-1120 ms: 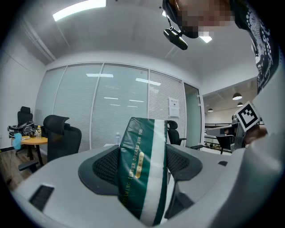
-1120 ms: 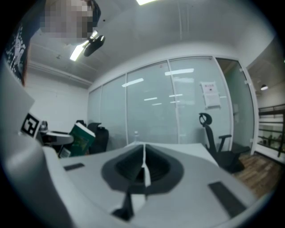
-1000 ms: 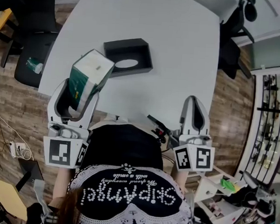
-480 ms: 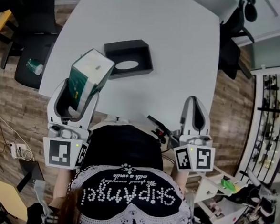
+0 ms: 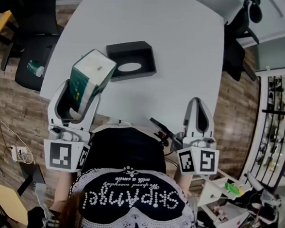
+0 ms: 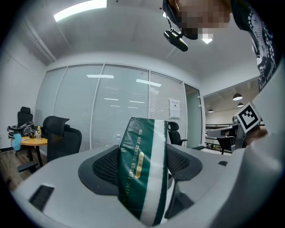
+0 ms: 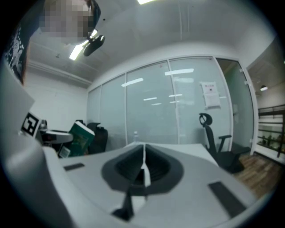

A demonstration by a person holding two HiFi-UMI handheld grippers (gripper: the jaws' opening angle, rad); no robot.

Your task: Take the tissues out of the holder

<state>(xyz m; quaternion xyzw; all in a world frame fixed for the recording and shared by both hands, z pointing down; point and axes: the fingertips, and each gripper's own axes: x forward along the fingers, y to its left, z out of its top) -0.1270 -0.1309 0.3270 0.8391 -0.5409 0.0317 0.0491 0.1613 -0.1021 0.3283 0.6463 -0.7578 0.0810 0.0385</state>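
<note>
You had the green plastic-wrapped pack of tissues (image 5: 90, 73) clenched in your left claw (image 5: 81, 93). Its jaws pressed on the pack's two broad faces (in the left gripper view the dark ribbed pads (image 6: 107, 167) pinched it from either side, and a white stripe and gold lettering ran up its length). The pack was out of the black rectangular tissue holder (image 5: 130, 59) and was held over the near-left corner of the white counter (image 5: 181, 50). It was tilted, with its pale upper end leaning away from you towards the holder.

In the head view that far corner overlapped the holder's near-left edge, but you could not tell whether the two touched. The holder lay flat on the counter with its oval opening facing up.

Your right claw (image 5: 199, 104) was clenched with nothing in it, its jaws meeting in a thin line in the right gripper view. It hung at the counter's near-right edge, well apart from both the pack and the holder. A black office chair (image 5: 33, 35) stood off the counter's left side.
</note>
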